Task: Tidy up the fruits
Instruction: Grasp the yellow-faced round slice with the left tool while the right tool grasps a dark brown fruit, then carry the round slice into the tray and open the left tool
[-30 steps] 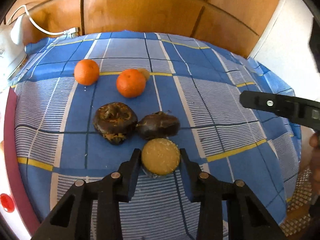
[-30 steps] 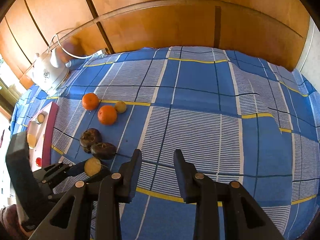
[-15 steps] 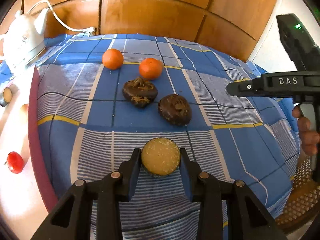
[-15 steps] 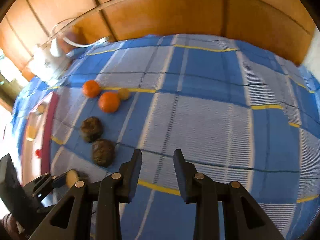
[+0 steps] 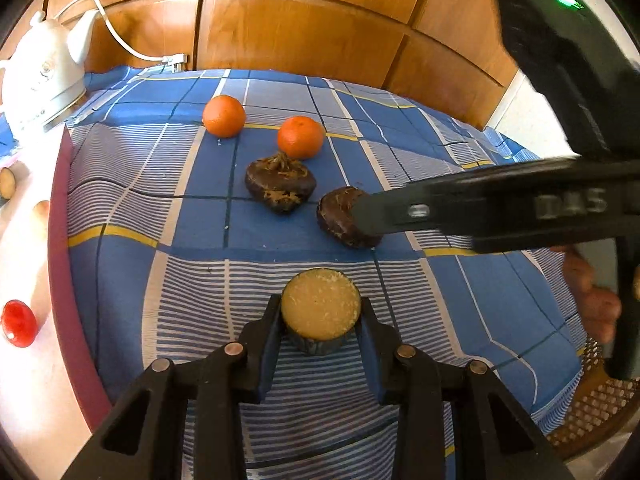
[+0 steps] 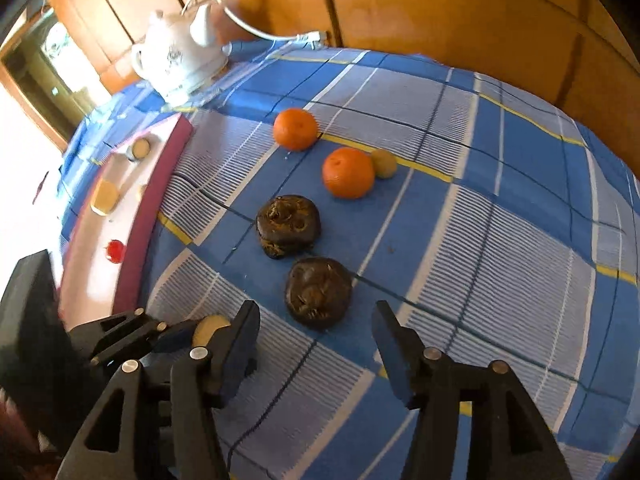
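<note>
My left gripper [image 5: 320,316] is shut on a cut fruit half [image 5: 320,306] with a pale yellow face and dark skin, held above the blue checked cloth [image 5: 192,216]; it also shows in the right wrist view [image 6: 208,328]. My right gripper [image 6: 316,320] is open, its fingers on either side of the nearer dark brown fruit [image 6: 318,292], just short of it. A second dark fruit [image 6: 288,224], two oranges [image 6: 347,172] [image 6: 295,128] and a small yellowish fruit [image 6: 384,163] lie beyond. In the left wrist view a right finger [image 5: 400,216] overlaps the nearer dark fruit [image 5: 340,218].
A white tray with a maroon rim [image 6: 160,184] lies at the left, holding a red tomato [image 6: 115,250] and several cut pieces. A white kettle [image 6: 180,56] with a cord stands at the back left. Wooden panels [image 6: 400,12] close the back.
My right gripper swung left toward the fruit row and opened wide around the nearer dark fruit. My left gripper drew back slightly with the cut half still held.
</note>
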### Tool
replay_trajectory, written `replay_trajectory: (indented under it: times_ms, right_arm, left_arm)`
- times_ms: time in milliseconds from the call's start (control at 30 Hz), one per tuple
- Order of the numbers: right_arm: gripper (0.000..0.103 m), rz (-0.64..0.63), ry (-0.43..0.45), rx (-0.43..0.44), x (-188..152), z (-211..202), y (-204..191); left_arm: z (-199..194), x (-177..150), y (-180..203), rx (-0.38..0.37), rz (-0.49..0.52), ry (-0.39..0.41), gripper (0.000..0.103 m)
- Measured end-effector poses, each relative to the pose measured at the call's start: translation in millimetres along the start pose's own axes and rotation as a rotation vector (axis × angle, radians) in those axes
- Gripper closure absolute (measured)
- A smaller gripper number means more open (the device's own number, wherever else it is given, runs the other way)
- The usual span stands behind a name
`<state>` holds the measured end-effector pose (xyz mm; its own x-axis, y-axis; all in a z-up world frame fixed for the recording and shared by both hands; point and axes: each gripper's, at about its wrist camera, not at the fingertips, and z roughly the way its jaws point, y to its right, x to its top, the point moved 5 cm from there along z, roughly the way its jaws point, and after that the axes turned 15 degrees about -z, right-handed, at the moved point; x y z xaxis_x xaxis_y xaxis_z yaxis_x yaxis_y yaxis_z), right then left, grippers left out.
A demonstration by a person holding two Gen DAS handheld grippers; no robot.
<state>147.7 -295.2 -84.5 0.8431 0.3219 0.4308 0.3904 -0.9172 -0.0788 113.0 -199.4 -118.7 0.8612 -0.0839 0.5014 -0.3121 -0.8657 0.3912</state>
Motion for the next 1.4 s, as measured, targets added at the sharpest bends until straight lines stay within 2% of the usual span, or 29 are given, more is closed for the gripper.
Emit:
replay_trajectory:
  times_ms: [233, 267, 433, 600, 833, 933, 1200, 1400]
  right_arm:
    - [0.045, -0.071, -0.083, -0.050, 11, 30, -4]
    - [0.057, -0.078, -0.091, -0.057, 11, 32, -4]
    - [0.060, -0.150, -0.100, -0.110, 5, 30, -7]
    - [0.059, -0.102, -0.088, -0.095, -4, 24, 7]
    - [0.059, -0.038, -0.071, -0.018, -6, 29, 18]
    - [0.059, -0.054, -0.076, -0.031, -7, 30, 17]
    - [0.059, -0.083, -0.086, -0.065, -9, 32, 13]
    - [0.059, -0.087, -0.087, -0.074, -7, 35, 13]
  left_arm:
    - [-1, 0, 0, -0.005, -0.004, 0.001, 0.066]
    - [-1, -1, 1, -0.001, 0.001, 0.002, 0.066]
    - [-1, -1, 4, 0.013, 0.018, 0.006, 0.066]
    - [-1, 0, 3, 0.006, 0.003, -0.002, 0.067]
    - [-3, 1, 4, 0.018, -0.001, -0.006, 0.068]
    - [-5, 2, 3, 0.017, -0.010, -0.014, 0.068]
    - [-38, 8, -2, 0.000, -0.039, 0.027, 0.068]
    - [-79, 19, -28, 0.016, -0.106, 0.102, 0.068]
